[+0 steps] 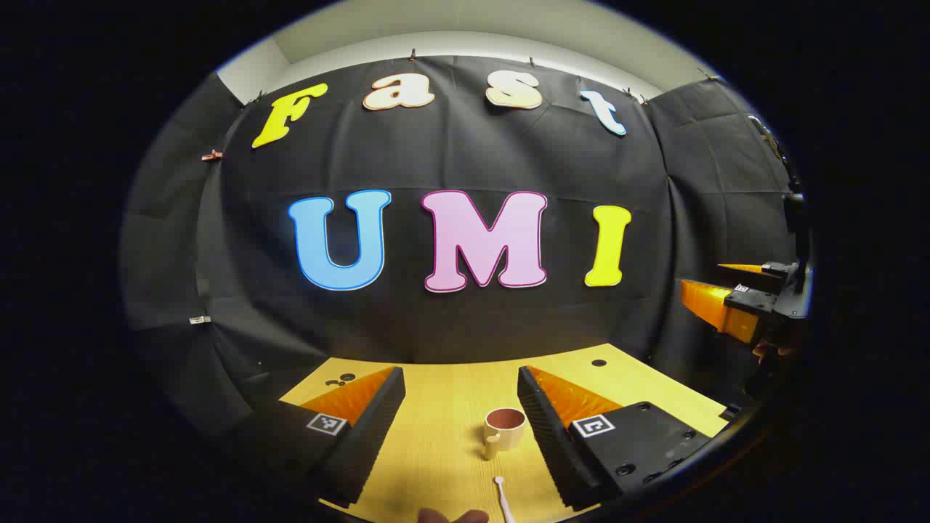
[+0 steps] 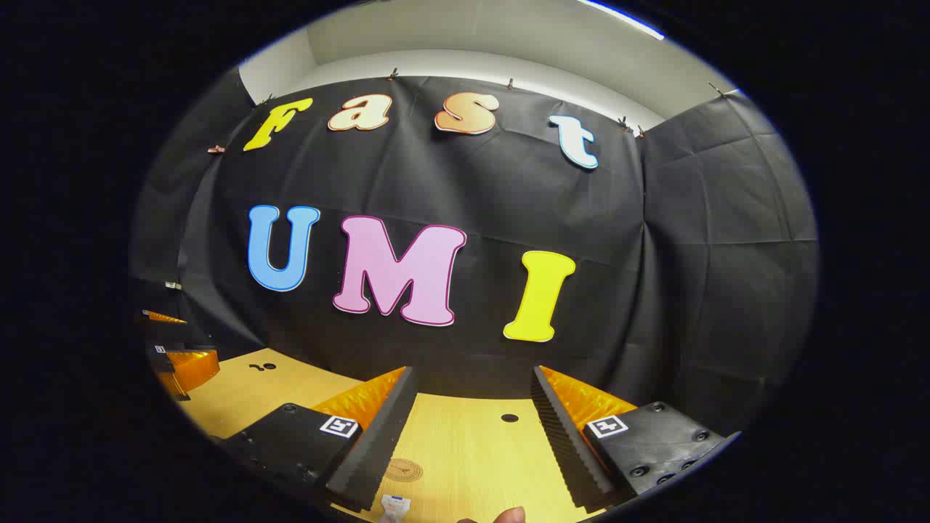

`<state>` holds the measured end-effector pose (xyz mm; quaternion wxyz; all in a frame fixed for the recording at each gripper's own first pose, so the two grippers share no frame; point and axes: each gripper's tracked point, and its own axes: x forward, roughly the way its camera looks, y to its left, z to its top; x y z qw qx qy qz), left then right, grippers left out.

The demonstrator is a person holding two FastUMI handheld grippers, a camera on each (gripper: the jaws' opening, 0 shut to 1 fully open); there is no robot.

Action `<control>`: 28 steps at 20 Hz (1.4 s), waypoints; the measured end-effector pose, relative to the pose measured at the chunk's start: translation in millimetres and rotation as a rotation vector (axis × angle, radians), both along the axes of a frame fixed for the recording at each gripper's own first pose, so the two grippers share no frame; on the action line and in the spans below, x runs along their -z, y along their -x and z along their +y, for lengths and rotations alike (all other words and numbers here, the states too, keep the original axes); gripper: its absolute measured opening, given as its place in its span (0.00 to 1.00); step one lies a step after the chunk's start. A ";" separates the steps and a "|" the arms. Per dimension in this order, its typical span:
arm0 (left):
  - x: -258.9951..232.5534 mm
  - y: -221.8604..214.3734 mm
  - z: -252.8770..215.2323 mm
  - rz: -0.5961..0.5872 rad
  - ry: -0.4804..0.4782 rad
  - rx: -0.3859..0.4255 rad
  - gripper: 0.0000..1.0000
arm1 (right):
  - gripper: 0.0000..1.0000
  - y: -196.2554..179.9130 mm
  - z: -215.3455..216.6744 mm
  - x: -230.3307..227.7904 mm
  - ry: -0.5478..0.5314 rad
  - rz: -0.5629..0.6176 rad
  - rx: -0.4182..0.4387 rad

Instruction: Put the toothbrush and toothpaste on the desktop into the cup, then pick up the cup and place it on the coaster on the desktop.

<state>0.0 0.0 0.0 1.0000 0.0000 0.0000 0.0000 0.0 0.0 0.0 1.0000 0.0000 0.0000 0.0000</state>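
Note:
In the left gripper view, a beige cup [image 1: 505, 428] with a brown inside stands upright on the wooden desktop [image 1: 436, 436], its handle turned toward the camera. The head of a white toothbrush [image 1: 502, 497] lies just in front of the cup. My left gripper [image 1: 461, 378] hovers above them, open and holding nothing. In the right gripper view, a round wooden coaster [image 2: 403, 471] lies flat on the desk, and the end of a white toothpaste tube [image 2: 393, 506] shows at the bottom edge. Over the desk my right gripper [image 2: 472, 378] is open and empty.
The right gripper [image 1: 734, 305] appears raised at the far right of the left gripper view, and the left gripper [image 2: 182, 363] at the far left of the right gripper view. Small round holes [image 2: 509, 418] mark the desk. A fingertip [image 2: 511, 516] shows at the bottom edge.

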 end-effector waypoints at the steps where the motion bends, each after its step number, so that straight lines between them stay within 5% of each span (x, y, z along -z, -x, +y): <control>1: -0.4 -0.5 0.0 0.002 -0.002 -0.001 0.97 | 1.00 0.8 -0.9 0.6 -0.004 0.002 0.000; 16: 27.8 10.0 0.8 0.084 -0.008 -0.011 0.97 | 0.97 14.3 8.6 28.7 -0.008 0.091 -0.029; 24: 103.9 26.1 -3.6 0.271 -0.030 -0.002 0.97 | 0.98 44.6 41.0 141.7 -0.026 0.388 -0.087; 28: 189.3 33.4 -19.3 0.487 -0.042 0.042 0.96 | 0.98 62.3 72.1 227.4 -0.083 0.623 -0.146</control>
